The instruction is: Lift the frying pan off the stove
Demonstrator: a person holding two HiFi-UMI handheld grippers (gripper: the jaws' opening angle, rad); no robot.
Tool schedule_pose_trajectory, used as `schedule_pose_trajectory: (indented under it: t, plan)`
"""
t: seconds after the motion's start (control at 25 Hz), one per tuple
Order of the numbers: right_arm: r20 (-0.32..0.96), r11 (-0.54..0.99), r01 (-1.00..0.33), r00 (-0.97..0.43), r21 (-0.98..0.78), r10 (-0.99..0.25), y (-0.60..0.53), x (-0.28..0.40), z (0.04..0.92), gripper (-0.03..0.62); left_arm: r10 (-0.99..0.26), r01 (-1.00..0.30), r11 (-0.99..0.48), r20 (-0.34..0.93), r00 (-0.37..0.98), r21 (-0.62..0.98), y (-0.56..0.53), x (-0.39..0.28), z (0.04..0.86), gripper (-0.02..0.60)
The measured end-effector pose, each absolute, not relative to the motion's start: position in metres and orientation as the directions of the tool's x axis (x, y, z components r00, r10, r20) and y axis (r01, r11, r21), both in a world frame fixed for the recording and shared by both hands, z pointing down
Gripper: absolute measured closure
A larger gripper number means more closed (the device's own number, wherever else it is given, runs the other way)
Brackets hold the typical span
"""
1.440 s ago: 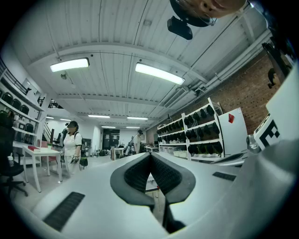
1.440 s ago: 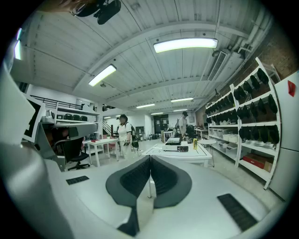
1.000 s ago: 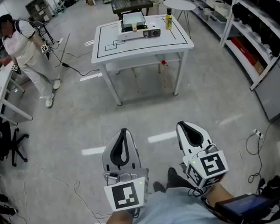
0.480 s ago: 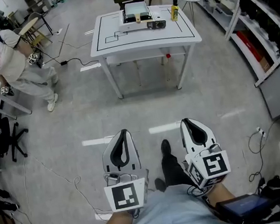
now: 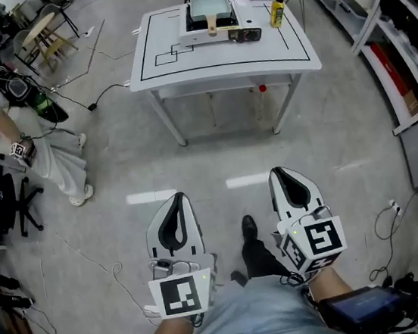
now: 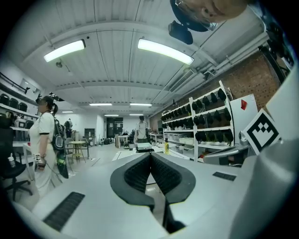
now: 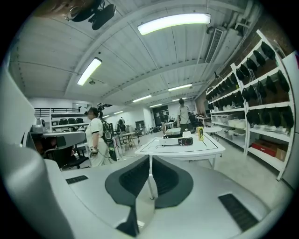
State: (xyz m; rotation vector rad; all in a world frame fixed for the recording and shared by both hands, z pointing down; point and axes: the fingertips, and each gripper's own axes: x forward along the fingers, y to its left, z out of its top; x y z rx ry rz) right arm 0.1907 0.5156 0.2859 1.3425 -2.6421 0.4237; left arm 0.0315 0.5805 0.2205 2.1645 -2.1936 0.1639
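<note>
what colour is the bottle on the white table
Yellow with a dark cap. The bottle shows best in the head view.

You're in a lab/workshop hall | bare grey floor (image 5: 328,147) with loose cables (image 5: 113,88) | metal storage racks (image 5: 395,15) along the wall | white table (image 5: 270,51) marked with black lines | strip lights (image 7: 174,22) overhead

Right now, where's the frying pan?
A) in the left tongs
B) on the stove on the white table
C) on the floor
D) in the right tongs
B: the frying pan sits on the stove at the table's far side; the left tongs and right tongs are shut and empty, well short of it.
</note>
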Motion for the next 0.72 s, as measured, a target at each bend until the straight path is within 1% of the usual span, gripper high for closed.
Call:
schedule_pose_trajectory:
  t: [0.16,0.44,0.72]
  plan:
    - [0.257,0.559,-0.806,-0.592,-0.193,-0.764,0.453,0.2,0.283,0.545,-0.992,-0.999,-0.02,0.123,0.014,-0.05,0.51,0.049,0.215,0.565]
    - [0.237,0.557,-0.81,-0.586,-0.183,-0.775,0.371,0.218,0.273,0.545,-0.997,-0.997,-0.056,0.06,0.052,-0.053,0.424,0.072,0.195,0.565]
    - [0.237,0.586,-0.789,-0.615,-0.185,-0.752,0.325,0.201,0.272,0.545,-0.999,-0.998,-0.016,0.044,0.014,-0.053,0.382,0.055,0.189,0.565]
